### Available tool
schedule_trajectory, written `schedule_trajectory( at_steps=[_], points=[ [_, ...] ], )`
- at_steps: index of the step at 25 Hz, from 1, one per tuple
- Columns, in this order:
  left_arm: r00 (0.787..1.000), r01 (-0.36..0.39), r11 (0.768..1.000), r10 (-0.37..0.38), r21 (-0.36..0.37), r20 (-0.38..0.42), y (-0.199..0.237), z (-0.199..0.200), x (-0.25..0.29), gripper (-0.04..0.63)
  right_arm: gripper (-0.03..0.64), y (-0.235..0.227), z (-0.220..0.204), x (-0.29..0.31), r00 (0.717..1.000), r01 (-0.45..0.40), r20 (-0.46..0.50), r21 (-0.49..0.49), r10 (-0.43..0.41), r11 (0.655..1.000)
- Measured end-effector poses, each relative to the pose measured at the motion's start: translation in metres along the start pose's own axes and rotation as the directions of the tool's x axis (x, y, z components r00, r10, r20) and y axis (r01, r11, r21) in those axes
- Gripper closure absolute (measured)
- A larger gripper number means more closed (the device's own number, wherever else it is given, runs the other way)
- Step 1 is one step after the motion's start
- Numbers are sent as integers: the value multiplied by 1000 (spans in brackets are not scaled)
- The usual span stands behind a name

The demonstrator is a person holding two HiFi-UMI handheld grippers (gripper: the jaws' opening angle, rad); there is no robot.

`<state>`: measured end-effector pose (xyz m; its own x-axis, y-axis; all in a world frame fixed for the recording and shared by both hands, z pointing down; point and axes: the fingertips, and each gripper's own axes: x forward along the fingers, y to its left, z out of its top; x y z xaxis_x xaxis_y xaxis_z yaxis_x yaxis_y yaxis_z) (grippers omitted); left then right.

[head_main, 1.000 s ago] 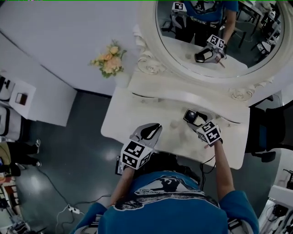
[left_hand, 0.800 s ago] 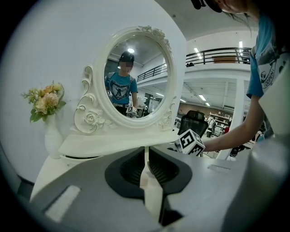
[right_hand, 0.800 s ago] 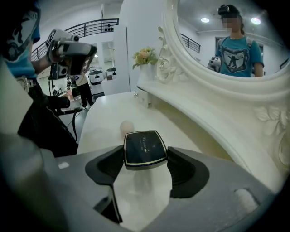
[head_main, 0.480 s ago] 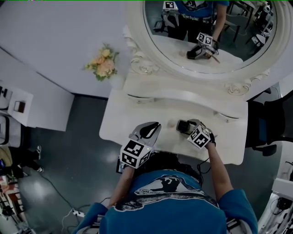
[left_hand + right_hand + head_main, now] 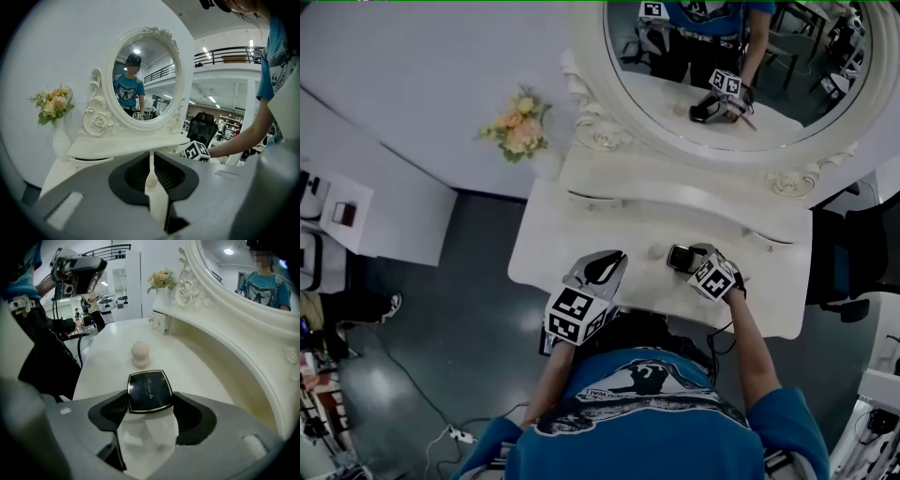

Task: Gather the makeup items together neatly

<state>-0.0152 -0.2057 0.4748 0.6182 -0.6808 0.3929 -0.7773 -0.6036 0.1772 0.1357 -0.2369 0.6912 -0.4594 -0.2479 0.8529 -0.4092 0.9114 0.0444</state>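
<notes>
One risk: your right tongs (image 5: 150, 404) clamp the black compact (image 5: 149, 387) only by its edges, so it could slip. Left tongs (image 5: 151, 176) are closed, empty.

Head view: the camera sits above the person and faces steeply down on the white tabletop (image 5: 553, 246) from its front edge, with the oval mirror (image 5: 727, 84) at the back edge. Left tool (image 5: 605, 267) view: low and level at the front edge, facing the mirror straight on, with flowers (image 5: 52, 104) at the back-left corner. Right tool (image 5: 682, 258) view: very close above the tabletop, just behind the compact (image 5: 149, 391) in its jaws, facing along the tabletop toward its left end. All three views share the mirror and flowers. Each tool view catches the other tool.
</notes>
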Motion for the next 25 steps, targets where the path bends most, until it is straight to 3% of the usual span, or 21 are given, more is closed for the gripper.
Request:
schedule_trajectory(
  at_steps=[5,10,15,20,25],
  points=[
    [1000,15,1000,-15,4,-5,-3,-1,3,551,297,0,0,0,1000,9,-18,29,-9,1000],
    [998,55,998,-54,16,-12,-12,0,11,551,284,0,0,-18,999,22,38,164,-28,986],
    [995,100,995,-100,29,-26,-23,0,22,551,284,-10,-9,-47,986,88,107,310,-127,947],
    [988,152,987,-150,45,-39,-35,2,36,551,288,-14,-42,-79,958,178,113,482,-263,858],
    [977,209,976,-205,66,-56,-52,3,50,551,329,-17,-94,-108,913,272,48,669,-406,692]
  ],
)
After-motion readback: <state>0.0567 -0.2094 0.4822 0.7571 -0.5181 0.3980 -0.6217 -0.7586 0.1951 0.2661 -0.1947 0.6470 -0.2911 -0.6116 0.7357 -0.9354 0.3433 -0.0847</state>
